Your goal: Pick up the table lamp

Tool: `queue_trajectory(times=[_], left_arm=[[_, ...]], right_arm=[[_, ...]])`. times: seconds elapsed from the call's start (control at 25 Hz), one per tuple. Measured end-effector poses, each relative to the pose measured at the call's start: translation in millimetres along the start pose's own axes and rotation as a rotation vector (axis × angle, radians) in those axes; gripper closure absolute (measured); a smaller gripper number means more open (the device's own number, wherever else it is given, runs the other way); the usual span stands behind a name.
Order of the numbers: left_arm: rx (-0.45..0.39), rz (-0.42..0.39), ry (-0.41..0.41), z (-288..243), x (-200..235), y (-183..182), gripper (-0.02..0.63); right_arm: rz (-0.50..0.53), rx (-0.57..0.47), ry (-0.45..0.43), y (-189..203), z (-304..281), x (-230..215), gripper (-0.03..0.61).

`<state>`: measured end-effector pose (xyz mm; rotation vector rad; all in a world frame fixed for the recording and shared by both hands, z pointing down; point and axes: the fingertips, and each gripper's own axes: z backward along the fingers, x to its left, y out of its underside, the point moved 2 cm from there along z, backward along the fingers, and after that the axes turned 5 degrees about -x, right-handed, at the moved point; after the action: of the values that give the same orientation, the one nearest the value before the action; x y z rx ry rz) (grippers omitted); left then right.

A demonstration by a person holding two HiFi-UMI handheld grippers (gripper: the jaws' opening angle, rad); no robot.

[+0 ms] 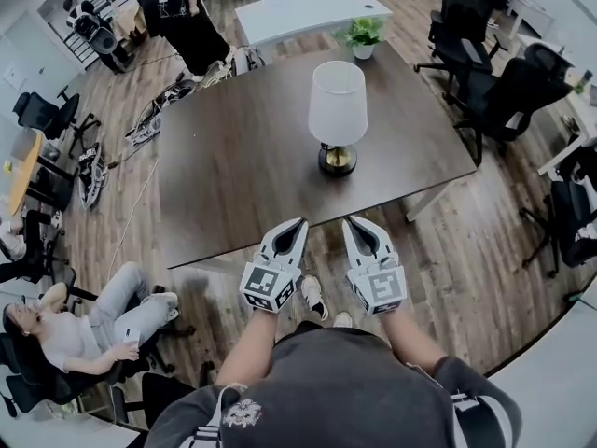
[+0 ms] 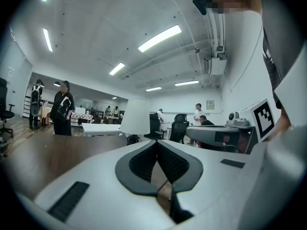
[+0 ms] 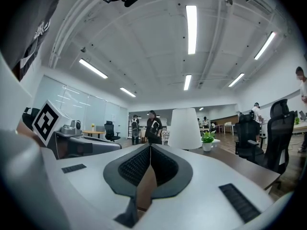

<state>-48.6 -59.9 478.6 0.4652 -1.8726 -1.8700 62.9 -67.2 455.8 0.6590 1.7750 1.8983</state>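
White fabric forms the shade of the table lamp [image 1: 338, 104], which is set upright on a round, dark gold base on the dark wooden table [image 1: 233, 161]. It is seen in the upper middle of the head view, right of the tabletop's centre and near its lower edge. The lamp is touched by nothing.

Below it, just past the table's near edge and well apart from the lamp, the left gripper [image 1: 299, 223] and the right gripper [image 1: 349, 222] are held side by side, both pointed up-frame. In each gripper view the dark ribbed pads [image 2: 142, 164] are seen pressed together with nothing between them, so both grippers are clenched and empty. The lamp is seen beyond the closed jaws in both of those views.

A small potted plant [image 1: 363, 34] is placed at the table's far edge, beside a white table [image 1: 308, 9]. Black office chairs [image 1: 499, 91] are ranged at the right, and a seated person [image 1: 79, 339] is found at the lower left.
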Motion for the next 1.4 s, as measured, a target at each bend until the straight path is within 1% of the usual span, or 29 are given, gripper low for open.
queue_trajectory(times=[0.24, 0.44, 0.6, 0.76, 0.96, 1.24, 1.4], left_arm=[[0.029, 0.023, 0.017, -32, 49, 16, 0.606], [0.028, 0.023, 0.056, -58, 87, 11, 0.606], [0.025, 0.034, 0.085, -75, 106, 13, 0.606], [0.021, 0.034, 0.117, -87, 118, 11, 0.606], [0.007, 0.042, 0.134, -100, 128, 7, 0.606], [0.022, 0.046, 0.164, -125, 130, 25, 0.606], [0.036, 0.036, 0.154, -140, 133, 40, 0.606]], right_arm=[[-0.001, 0.04, 0.037, 17, -50, -14, 0.551], [0.003, 0.058, 0.07, 27, -90, -23, 0.551], [0.002, 0.077, 0.093, 34, -112, -30, 0.551], [0.005, 0.093, 0.128, 40, -125, -35, 0.551], [-0.004, 0.114, 0.167, 45, -130, -44, 0.551], [-0.009, 0.137, 0.174, 63, -141, -65, 0.551], [-0.012, 0.147, 0.163, 82, -149, -79, 0.551]])
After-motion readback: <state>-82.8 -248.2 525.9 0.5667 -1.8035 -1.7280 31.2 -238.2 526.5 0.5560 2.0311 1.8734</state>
